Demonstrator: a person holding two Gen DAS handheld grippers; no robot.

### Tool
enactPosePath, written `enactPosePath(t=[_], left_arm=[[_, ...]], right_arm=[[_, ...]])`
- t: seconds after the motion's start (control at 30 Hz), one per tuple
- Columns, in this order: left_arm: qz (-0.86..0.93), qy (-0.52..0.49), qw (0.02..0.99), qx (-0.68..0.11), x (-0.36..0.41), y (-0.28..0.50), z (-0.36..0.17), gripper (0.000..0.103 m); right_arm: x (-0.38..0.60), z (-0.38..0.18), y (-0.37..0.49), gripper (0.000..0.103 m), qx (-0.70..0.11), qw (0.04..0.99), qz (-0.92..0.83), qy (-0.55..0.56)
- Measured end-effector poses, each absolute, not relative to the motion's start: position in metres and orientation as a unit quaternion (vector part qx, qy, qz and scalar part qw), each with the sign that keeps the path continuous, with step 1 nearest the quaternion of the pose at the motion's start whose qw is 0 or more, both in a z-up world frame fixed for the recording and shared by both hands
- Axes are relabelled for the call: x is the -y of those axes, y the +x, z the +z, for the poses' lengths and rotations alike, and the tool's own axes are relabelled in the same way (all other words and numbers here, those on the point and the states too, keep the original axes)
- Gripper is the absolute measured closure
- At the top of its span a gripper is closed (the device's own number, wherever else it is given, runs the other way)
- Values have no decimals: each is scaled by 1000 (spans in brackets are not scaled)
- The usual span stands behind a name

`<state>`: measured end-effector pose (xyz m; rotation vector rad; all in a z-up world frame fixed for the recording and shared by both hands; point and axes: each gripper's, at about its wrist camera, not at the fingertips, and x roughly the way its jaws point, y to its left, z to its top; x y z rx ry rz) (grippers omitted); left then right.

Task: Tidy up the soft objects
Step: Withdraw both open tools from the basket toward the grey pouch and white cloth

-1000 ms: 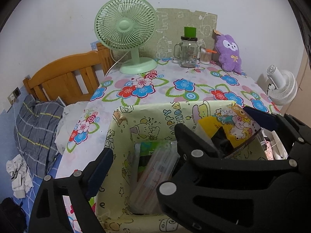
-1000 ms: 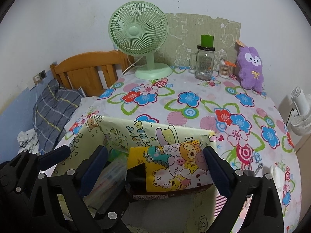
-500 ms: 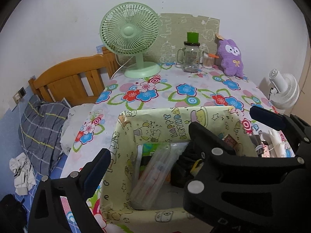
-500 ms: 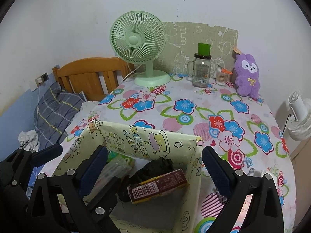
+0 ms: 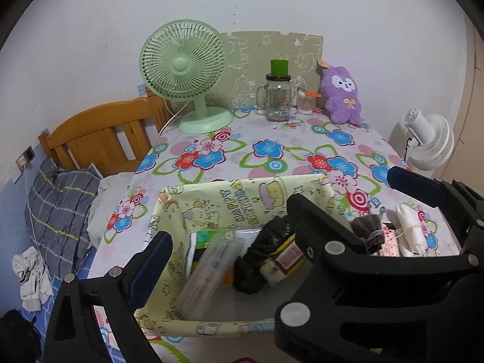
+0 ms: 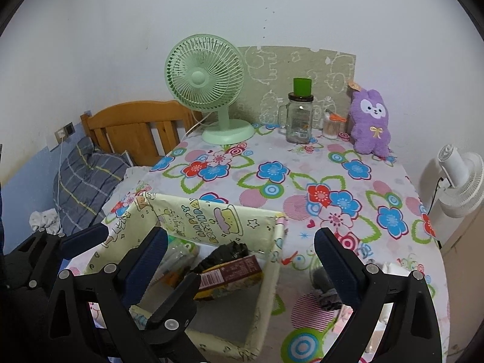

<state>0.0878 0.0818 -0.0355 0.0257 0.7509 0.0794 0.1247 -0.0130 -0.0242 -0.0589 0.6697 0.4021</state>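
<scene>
Hovering wide open and empty, the right gripper (image 6: 240,249) hangs above the near right rim of the yellow storage box (image 6: 266,275); the left gripper (image 5: 272,211), jaws equally spread and holding nothing, hangs over the same box. Inside lie a snack packet (image 6: 230,275), a black bag (image 6: 227,251) and a clear pouch (image 5: 208,260). Just right of the box, on the counter (image 6: 302,181), wait a dark rolled bundle (image 6: 323,284) and a white one (image 5: 410,230). Reaching for those risks a jaw snagging the floppy box wall and tipping it. Farther back sits a purple plush (image 6: 370,121).
</scene>
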Motion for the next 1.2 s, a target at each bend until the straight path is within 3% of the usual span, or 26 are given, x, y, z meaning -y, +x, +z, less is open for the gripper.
enactPosePath(t=[1.2], left_arm=[[-12, 7, 948, -317, 13, 71, -21, 5]], right_arm=[[117, -3, 97, 4, -281, 952, 122, -26]])
